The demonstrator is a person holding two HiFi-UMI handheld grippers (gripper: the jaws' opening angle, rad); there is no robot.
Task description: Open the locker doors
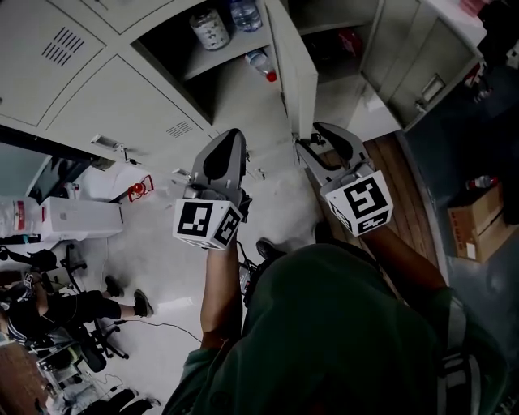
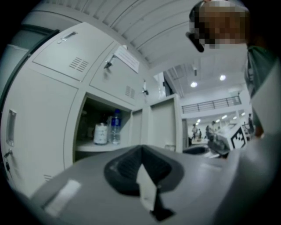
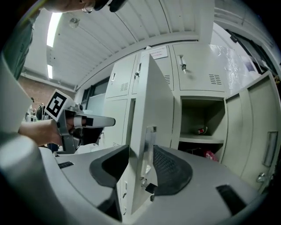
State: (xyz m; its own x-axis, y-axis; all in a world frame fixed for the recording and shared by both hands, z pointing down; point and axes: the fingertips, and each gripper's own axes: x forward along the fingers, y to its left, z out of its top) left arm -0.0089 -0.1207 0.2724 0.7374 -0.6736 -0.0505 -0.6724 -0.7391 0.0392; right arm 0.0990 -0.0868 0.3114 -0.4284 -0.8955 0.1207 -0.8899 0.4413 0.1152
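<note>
The right gripper [image 3: 141, 169] straddles the near edge of the open door [image 3: 151, 101] at its handle [image 3: 149, 143], jaws apart and not clamping it. The door stands swung out between two open compartments [image 3: 199, 118]. The left gripper [image 1: 229, 144], jaws together, hovers left of the door, facing bottles [image 2: 115, 126].

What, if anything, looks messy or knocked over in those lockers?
One small thing: a red-capped bottle seems to lie on its side in the open locker. It is close to the shelf, where a jar and another bottle stand upright. Nothing looks spilled or broken.
</note>
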